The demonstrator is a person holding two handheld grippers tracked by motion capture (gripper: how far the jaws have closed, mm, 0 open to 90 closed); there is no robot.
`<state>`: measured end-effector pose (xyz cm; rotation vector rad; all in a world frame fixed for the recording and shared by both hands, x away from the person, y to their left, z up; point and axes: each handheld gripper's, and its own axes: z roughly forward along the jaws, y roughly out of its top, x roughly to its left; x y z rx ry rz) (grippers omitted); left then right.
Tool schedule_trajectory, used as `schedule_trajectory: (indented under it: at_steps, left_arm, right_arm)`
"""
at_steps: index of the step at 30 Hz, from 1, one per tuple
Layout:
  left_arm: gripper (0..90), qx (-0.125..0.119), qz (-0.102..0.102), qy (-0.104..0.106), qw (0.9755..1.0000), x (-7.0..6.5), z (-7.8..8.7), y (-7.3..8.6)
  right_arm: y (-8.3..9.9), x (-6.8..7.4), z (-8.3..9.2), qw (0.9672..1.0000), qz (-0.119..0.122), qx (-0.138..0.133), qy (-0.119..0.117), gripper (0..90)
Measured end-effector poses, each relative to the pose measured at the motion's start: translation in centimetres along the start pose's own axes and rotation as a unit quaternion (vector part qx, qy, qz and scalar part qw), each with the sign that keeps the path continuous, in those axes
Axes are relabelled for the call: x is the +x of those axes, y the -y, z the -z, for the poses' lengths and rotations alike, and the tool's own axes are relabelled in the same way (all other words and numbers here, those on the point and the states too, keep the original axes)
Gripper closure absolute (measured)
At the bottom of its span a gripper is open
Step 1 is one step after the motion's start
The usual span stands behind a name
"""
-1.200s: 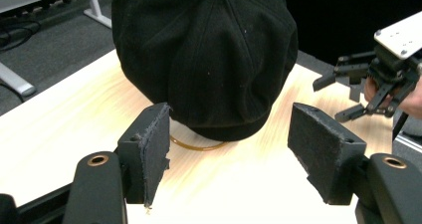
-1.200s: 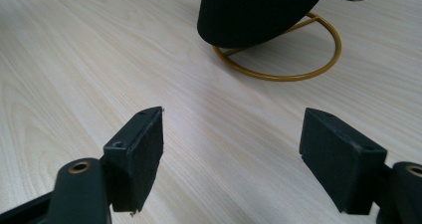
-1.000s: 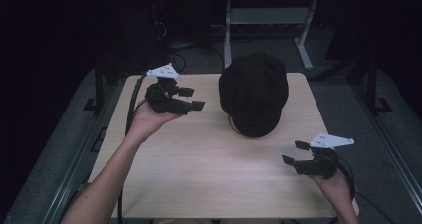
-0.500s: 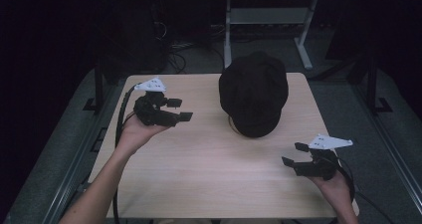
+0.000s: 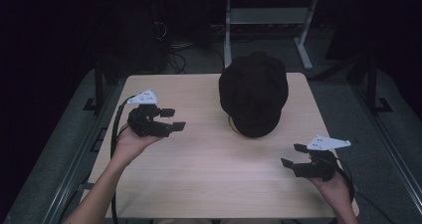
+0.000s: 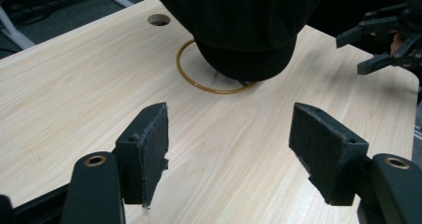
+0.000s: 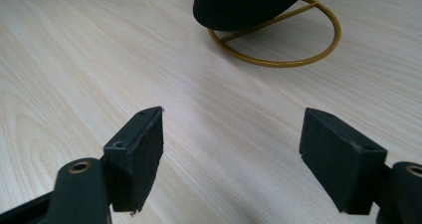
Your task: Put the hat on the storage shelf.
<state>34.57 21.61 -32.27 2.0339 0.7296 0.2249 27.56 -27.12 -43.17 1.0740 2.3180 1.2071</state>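
- Black soft fabric cap (image 5: pixel 254 99) sits on a thin gold wire stand with a ring base (image 7: pixel 278 40), far-centre of the light wood table (image 5: pixel 199 184).
- Likely light, floppy, non-fragile; stand looks tippy if the cap is dragged sideways.
- Best hold: pinch the brim edge or crown sides, then lift straight up.
- Left gripper (image 5: pixel 171 119): jaws apart, empty, pointing at the cap.
- Right gripper (image 5: pixel 293 155): jaws apart, empty, near the front right corner.

The black cap (image 5: pixel 254 99) hides most of its gold wire stand (image 7: pixel 278 40), its crown cut off in both gripper views.
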Motion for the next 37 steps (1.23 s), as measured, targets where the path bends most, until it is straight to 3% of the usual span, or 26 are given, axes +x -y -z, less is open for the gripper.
schedule_trajectory:
  at_steps: [13,24,29,31,34,36,37]
  left_arm:
    - [31.3,0.004,0.008,-0.011,0.9999,0.2,0.3,2.6]
    - [29.8,-0.008,0.026,-0.014,0.9995,0.2,0.6,5.2]
    - [29.6,-0.025,0.046,-0.011,0.9985,0.1,0.7,7.1]
    - [29.3,-0.025,0.051,-0.023,0.9982,-0.1,0.6,8.2]
    - [29.2,-0.044,0.062,-0.032,0.9966,-0.3,0.4,9.8]
    - [29.1,-0.050,0.056,-0.064,0.9951,-0.6,0.2,11.1]
    - [28.8,-0.043,0.056,-0.067,0.9953,-0.7,0.1,11.6]
  right_arm:
    - [0.1,0.0,0.1,1.0000,-0.002,0.001,0.001,25.1]
    - [0.2,0.0,0.1,1.0000,-0.001,0.001,0.003,25.1]
    - [0.2,0.2,0.1,1.0000,-0.003,0.005,0.000,25.1]
    - [0.2,0.2,0.1,1.0000,-0.003,0.005,0.000,25.1]
    - [0.2,0.2,0.1,1.0000,-0.002,0.004,-0.001,25.1]
    - [0.2,0.3,0.2,1.0000,-0.002,0.004,-0.001,25.1]
    - [0.2,0.3,0.2,1.0000,0.000,0.001,-0.002,25.1]
